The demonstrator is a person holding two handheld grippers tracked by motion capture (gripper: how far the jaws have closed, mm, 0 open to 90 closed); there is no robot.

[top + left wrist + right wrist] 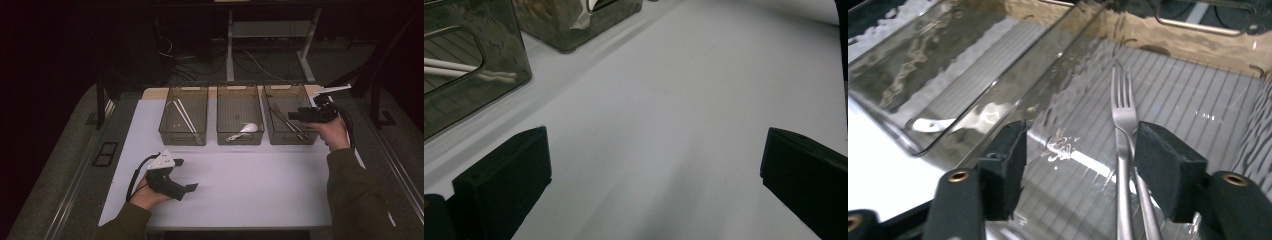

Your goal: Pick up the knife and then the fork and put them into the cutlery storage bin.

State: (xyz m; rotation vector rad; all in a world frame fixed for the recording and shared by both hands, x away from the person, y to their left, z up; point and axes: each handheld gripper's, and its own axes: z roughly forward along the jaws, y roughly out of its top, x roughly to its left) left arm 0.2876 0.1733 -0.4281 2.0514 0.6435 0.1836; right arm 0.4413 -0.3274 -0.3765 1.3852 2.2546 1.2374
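Right gripper view: right gripper (1075,165) fingers apart over right bin (290,100), empty, fork (1124,150) lying inside. Left gripper (654,185) spread wide, idle above bare worktop (250,185). Sorting apparently complete; no items left outside bins

Silver fork (1123,130), smoky ribbed bin (1198,105), white table (240,185)

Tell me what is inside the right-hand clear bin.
The right bin holds metal forks lying lengthwise on its ribbed floor; two handles run side by side. The open right gripper hovers over them and covers their lower handles, so any further cutlery there cannot be seen.
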